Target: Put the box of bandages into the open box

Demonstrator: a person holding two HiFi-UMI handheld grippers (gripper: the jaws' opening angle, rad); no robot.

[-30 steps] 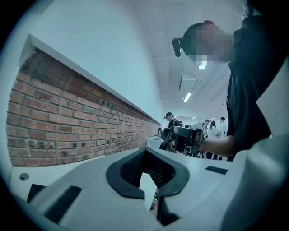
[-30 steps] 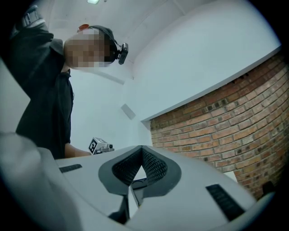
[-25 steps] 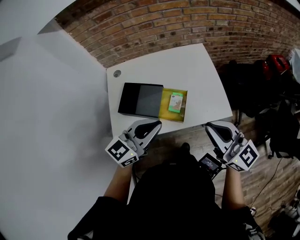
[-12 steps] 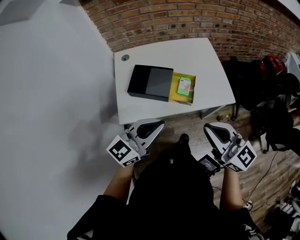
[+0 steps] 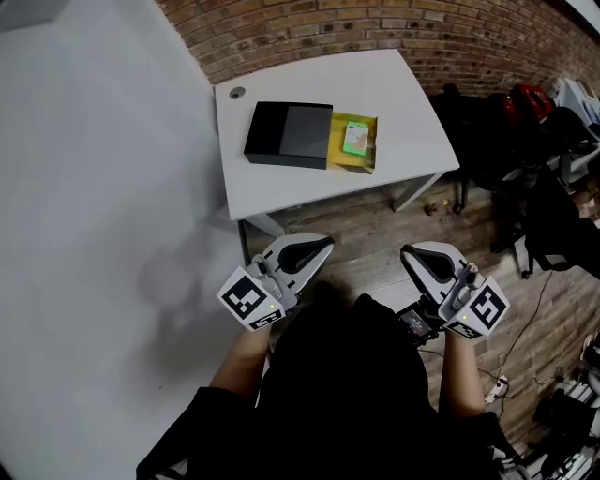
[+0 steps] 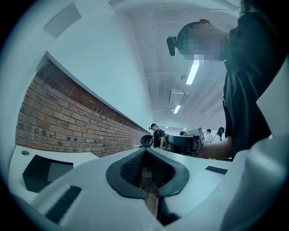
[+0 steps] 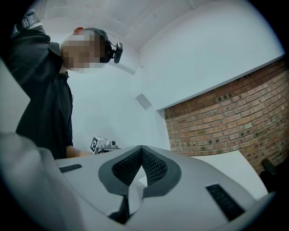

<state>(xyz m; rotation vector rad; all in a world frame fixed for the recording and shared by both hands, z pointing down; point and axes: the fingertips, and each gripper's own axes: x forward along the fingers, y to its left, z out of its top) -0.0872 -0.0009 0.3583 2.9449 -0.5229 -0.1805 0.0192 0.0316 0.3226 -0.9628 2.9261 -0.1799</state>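
On the white table [image 5: 309, 187] lies a black box [image 5: 286, 134] whose yellow open part [image 5: 337, 155] shows at its right end. A small green box of bandages [image 5: 354, 139] lies inside that yellow part. Both grippers hang close to my body, well short of the table's near edge and over the wooden floor. My left gripper [image 5: 322, 245] is shut with nothing in it, and so is my right gripper [image 5: 409, 253]. In the left gripper view the shut jaws [image 6: 145, 152] point along the table, with the black box [image 6: 45, 169] at the left. The right gripper view shows only its shut jaws [image 7: 141, 150] and the wall.
A brick wall [image 5: 375, 28] runs behind the table and a white wall [image 5: 94, 187] stands at the left. Dark bags and chairs [image 5: 525, 122] crowd the right side, with cables [image 5: 506, 375] on the floor. Several people [image 6: 158, 135] stand far off.
The table and its box have shifted up and away in the head view as I backed off from it. Both grippers stay shut and empty near my body.
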